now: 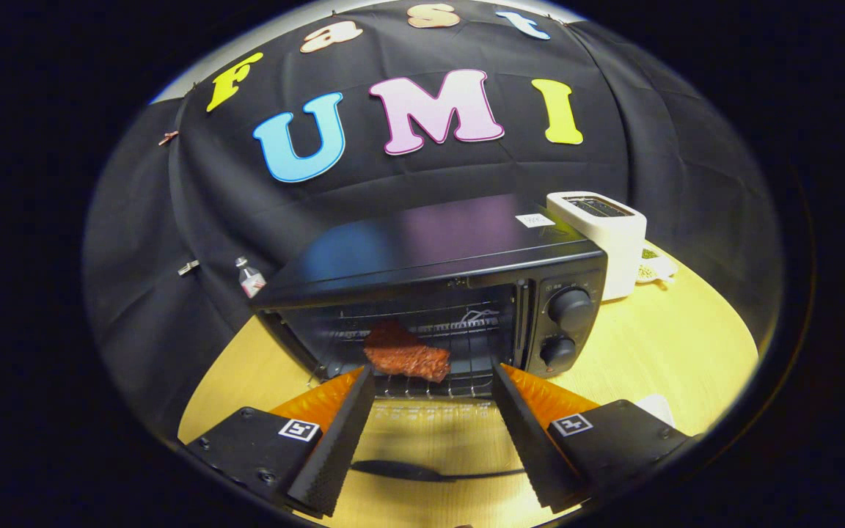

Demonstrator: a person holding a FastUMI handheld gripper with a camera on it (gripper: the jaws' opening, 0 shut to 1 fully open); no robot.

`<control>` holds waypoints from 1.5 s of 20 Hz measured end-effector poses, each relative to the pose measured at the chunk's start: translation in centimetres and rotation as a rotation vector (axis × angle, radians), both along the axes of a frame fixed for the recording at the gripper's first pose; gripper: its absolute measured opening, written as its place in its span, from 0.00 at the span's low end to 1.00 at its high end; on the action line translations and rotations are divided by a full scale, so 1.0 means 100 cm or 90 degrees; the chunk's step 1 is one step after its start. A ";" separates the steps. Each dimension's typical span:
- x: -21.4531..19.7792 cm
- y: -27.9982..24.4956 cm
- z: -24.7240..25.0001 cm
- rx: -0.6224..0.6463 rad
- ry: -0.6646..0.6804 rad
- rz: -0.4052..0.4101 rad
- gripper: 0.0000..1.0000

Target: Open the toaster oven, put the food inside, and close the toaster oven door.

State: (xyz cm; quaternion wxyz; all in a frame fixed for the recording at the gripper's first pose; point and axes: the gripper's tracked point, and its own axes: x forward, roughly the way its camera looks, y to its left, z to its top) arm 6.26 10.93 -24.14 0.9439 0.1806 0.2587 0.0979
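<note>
A black toaster oven (437, 264) stands on the wooden table with its door (430, 433) folded down flat toward me. A reddish-brown piece of meat (405, 358) lies on the wire rack (459, 334) inside the oven mouth, just beyond my fingertips. My gripper (433, 374) is open, its two fingers spread wide over the lowered door, with nothing between them. The door's handle (422, 471) shows as a dark bar below, between the fingers. Two knobs (568, 306) sit on the oven's right panel.
A white slot toaster (602, 238) stands right of the oven, with a small dish of green bits (653, 268) behind it. A small bottle (250, 279) stands at the oven's left rear. Bare wooden table (672, 345) lies to the right.
</note>
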 end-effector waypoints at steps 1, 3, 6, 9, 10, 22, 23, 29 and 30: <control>-0.012 0.003 0.005 -0.003 0.008 0.006 0.98; -0.033 0.011 0.006 -0.016 0.031 0.026 0.99; -0.064 0.024 -0.011 -0.036 0.079 0.055 0.98; -0.089 0.034 -0.034 -0.037 0.132 0.062 0.99; -0.097 0.037 -0.045 -0.039 0.153 0.065 0.99; -0.097 0.066 -0.129 -0.069 0.291 0.053 0.99; -0.096 0.065 -0.132 -0.076 0.294 0.050 0.99; -0.088 0.065 -0.137 -0.131 0.294 0.050 0.97; -0.088 0.066 -0.136 -0.126 0.297 0.048 0.98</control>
